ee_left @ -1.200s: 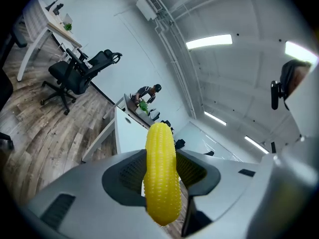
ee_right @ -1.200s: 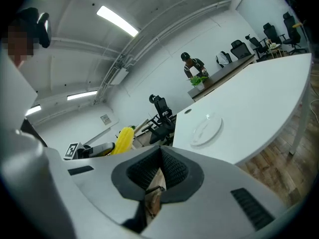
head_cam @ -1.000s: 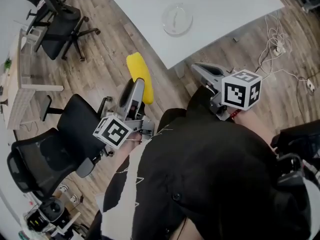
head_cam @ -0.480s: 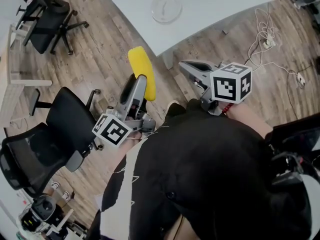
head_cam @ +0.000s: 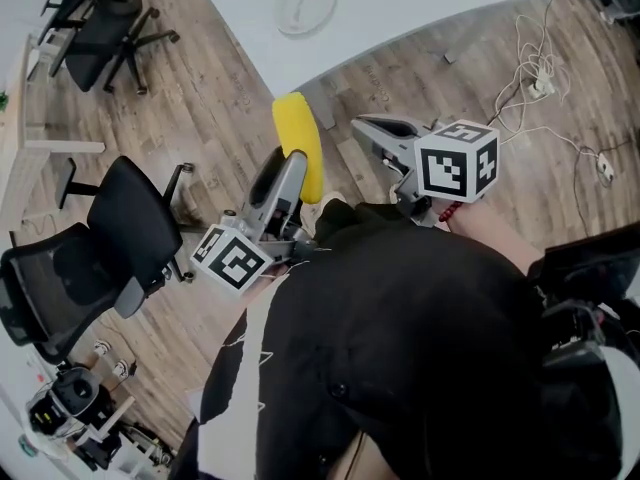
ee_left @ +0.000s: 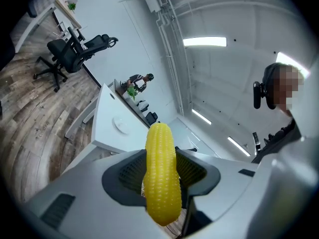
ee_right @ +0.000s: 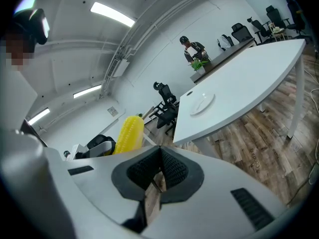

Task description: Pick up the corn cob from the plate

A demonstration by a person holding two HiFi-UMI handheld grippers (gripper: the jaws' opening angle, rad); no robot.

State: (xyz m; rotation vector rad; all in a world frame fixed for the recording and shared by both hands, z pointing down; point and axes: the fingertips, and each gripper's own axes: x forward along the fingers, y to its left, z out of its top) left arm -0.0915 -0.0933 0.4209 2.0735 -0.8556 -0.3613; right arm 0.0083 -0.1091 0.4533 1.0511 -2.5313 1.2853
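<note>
The yellow corn cob [head_cam: 300,146] is held in the air over the wooden floor, with my left gripper [head_cam: 291,171] shut on it. In the left gripper view the corn cob [ee_left: 162,176] stands upright between the dark pads and sticks out above and below them. My right gripper [head_cam: 374,126] hovers beside it to the right, shut with nothing in it; its pads [ee_right: 167,166] meet at the tip. The clear plate [head_cam: 305,3] lies bare on the white table [head_cam: 420,8], well ahead of both grippers. The right gripper view shows the corn cob [ee_right: 129,132] at its left.
Black office chairs [head_cam: 110,238] stand left of me on the wood floor, another chair [head_cam: 95,28] farther back. Cables [head_cam: 540,78] trail over the floor at the right. A person [ee_right: 192,49] stands by a far desk behind the white table [ee_right: 239,88].
The table and plate have slid toward the top of the head view, farther from the grippers. The corn cob stays in the left gripper; both grippers shifted slightly right.
</note>
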